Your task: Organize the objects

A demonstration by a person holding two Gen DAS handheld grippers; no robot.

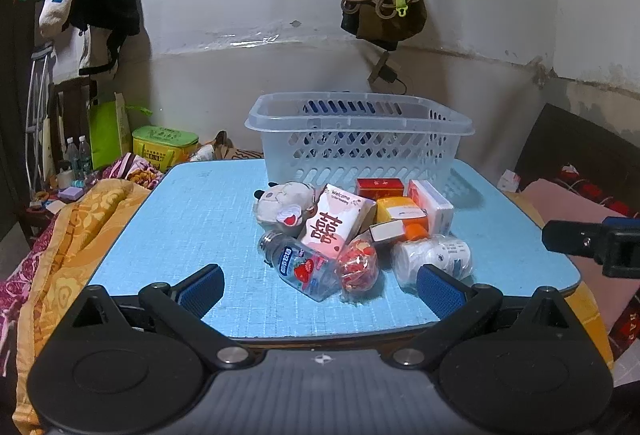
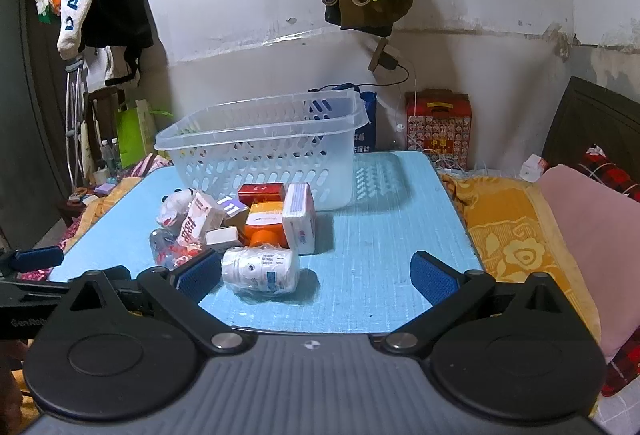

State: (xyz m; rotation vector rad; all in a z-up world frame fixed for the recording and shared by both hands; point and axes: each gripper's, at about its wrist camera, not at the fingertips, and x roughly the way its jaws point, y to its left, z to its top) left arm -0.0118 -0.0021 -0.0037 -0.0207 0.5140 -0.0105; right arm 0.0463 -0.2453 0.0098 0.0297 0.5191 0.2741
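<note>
Light-blue gridded matting covered the surface [image 1: 192,219], and on it a clear plastic lattice basket [image 1: 360,139] stood at the far side, at twelve o'clock from the left tool [image 1: 320,289]. It looked empty as far as the lattice let one see.

Just in front of the basket lay a tight heap of small goods. In the left wrist view a grey-white plush toy [image 1: 280,203] sat at the heap's ten o'clock, touching a pink-and-white carton with red characters [image 1: 336,221]. A clear bottle with a strawberry label [image 1: 300,265] lay on its side at seven o'clock, beside a crinkly red-and-white wrapped sweet bundle [image 1: 358,265]. A white pill bottle in clear wrap [image 1: 434,259] lay at five o'clock, a red box [image 1: 380,187] at twelve o'clock against the basket, a white tissue pack [image 1: 434,205] at two o'clock, and an orange-capped yellow bottle [image 1: 404,217] in the middle.

The left tool hovered low at the near edge, its blue-padded fingers [image 1: 202,289] spread wide and holding nothing. The right tool [image 2: 316,281] was likewise spread wide and empty, with the white pill bottle [image 2: 260,271] lying just beside its left pad [image 2: 200,275]; whether they touched could not be told.
</note>
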